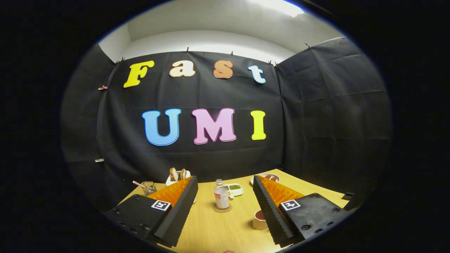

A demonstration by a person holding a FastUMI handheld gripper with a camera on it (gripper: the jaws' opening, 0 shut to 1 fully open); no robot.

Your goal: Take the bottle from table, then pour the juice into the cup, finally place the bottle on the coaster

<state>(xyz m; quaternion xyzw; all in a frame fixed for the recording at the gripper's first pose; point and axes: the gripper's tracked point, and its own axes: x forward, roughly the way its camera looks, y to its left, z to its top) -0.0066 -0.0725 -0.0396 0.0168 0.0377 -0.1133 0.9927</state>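
Note:
A small clear bottle (221, 195) with a pale label stands upright on a round coaster (222, 208) on the wooden table (218, 228), beyond and between my two fingers. A short cup (260, 220) holding a reddish liquid sits nearer, close beside the inner face of the right finger (270, 207). My gripper (225, 181) is open wide, held above the table and back from the bottle, with nothing between its fingers.
Behind the bottle lies a small white dish (235, 189) with something green. A white holder with bread (177, 175) stands at the back left, a glass with a straw (148, 187) further left, and a plate (266, 178) at the back right.

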